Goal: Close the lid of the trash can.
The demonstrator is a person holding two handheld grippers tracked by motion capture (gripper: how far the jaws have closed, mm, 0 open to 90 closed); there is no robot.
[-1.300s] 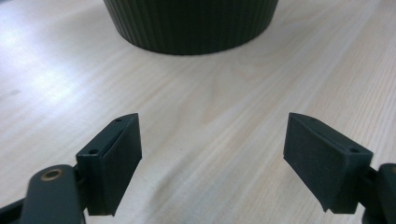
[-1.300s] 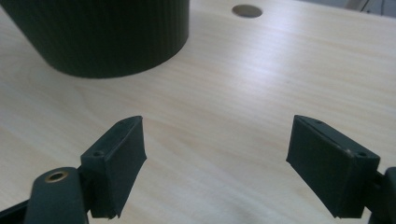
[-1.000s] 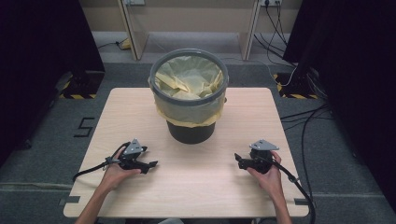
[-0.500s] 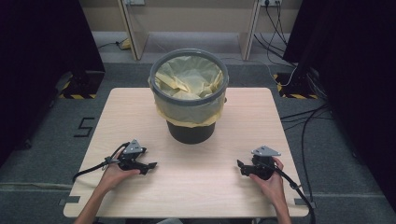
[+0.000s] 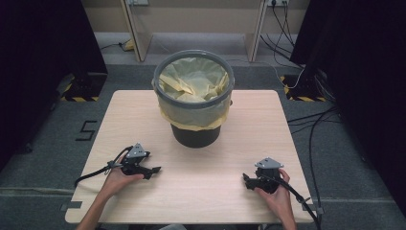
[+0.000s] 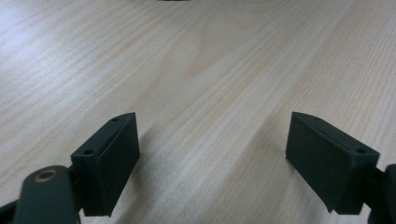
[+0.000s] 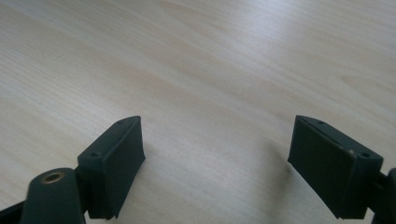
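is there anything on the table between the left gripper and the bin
Nothing visible. Bare table lies between the open left gripper and the lined bin; in the left gripper view only wood shows between its fingers.

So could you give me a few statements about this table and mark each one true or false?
1. The bin has a yellow bag in it. True.
2. The left gripper holds a cup. False: its jaws are open with nothing between them.
3. The right gripper touches the bin. False: it sits well apart from it, near the table's front edge.
4. Both grippers sit low over the wooden table. True.
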